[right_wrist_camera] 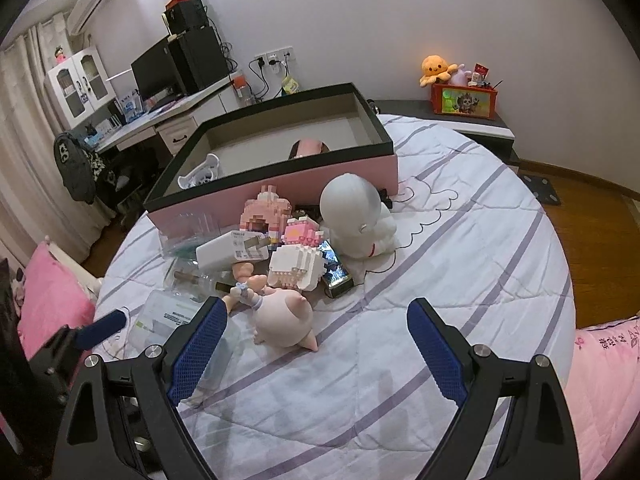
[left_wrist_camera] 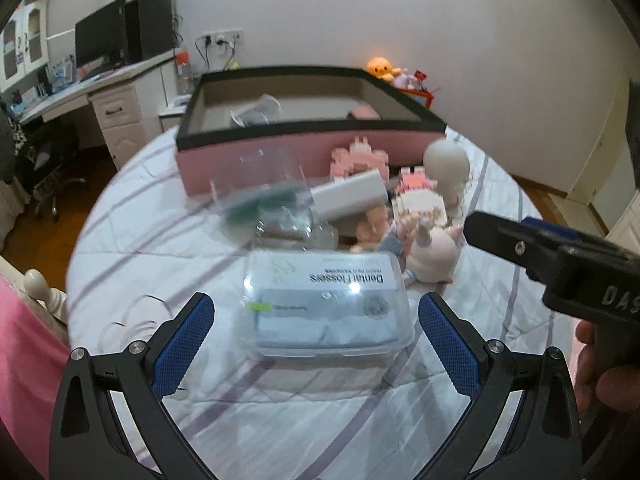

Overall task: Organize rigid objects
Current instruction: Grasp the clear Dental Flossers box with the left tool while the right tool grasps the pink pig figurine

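**Both grippers spread above the cluttered bed**

The left gripper (left_wrist_camera: 316, 344) hovers low with jaws spread wide on either side of the clear dental flosser box (left_wrist_camera: 326, 304), not touching it. Beyond lie block toys and the pink storage box (right_wrist_camera: 276, 196). The right gripper (right_wrist_camera: 316, 354) hangs open just short of the pink pig figure (right_wrist_camera: 286, 322).

In my left wrist view the clear containers (left_wrist_camera: 260, 188) behind the floss box (left_wrist_camera: 326, 304) smear into blur, so I can't read their contents. The pink item (right_wrist_camera: 308, 148) inside the pink box (right_wrist_camera: 280, 184) is mostly hidden by its front wall; perhaps a pouch. My right gripper (left_wrist_camera: 472, 228) shows only 1 finger there, the rest cut off by the frame edge.
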Demonstrator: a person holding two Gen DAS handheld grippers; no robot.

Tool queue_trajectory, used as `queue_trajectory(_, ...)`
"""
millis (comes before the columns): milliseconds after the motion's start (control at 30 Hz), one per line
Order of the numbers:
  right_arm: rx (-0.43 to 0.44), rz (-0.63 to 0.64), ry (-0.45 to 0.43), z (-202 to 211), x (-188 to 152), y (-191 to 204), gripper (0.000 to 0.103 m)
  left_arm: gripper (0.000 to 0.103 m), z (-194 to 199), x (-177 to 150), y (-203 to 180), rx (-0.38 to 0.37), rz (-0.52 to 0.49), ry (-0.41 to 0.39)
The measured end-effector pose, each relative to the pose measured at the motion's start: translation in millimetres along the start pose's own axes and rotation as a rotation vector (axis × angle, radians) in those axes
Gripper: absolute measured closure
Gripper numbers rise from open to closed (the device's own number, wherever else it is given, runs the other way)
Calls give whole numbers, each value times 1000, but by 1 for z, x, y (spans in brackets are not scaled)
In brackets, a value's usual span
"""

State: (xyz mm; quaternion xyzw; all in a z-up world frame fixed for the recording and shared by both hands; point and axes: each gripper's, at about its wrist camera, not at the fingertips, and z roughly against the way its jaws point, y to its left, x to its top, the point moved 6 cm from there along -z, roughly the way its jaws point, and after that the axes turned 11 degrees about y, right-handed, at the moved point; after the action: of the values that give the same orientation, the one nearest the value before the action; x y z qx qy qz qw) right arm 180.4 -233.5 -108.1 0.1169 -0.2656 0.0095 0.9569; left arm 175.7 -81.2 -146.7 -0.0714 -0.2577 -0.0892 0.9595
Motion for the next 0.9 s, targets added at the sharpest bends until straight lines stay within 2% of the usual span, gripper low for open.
queue_trajectory(133,7,14,25,-10,-1,6,10,0,-20,-1,0,41,-10,43)
queue_trajectory(200,4,25,40,-17,-1,10,10,1,-27,-1,7,15,11,63)
queue_trajectory(267,-2,28,55,-25,-1,12,10,7,-23,0,16,-18,39,48)
queue_trajectory(400,-13,26,81,-41,-1,12,11,7,-21,1,31,2,45,41)
queue_trajectory(467,-13,37,98,-49,-2,15,18,7,-20,1,37,-2,59,41)
queue_trajectory(500,-13,41,108,-53,-2,16,25,7,-20,1,40,6,63,39)
queue_trajectory(633,-27,66,102,-59,-4,19,36,7,-23,4,42,11,65,38)
queue_trajectory(700,-8,69,100,-56,-6,20,53,7,-23,5,42,8,60,36)
queue_trajectory(733,4,71,96,-54,-7,21,57,7,-23,6,43,3,60,35)
queue_trajectory(767,8,69,95,-52,-7,20,60,7,-23,6,43,-2,62,32)
queue_trajectory(900,30,58,88,-45,-12,20,60,7,-15,6,45,-22,62,12)
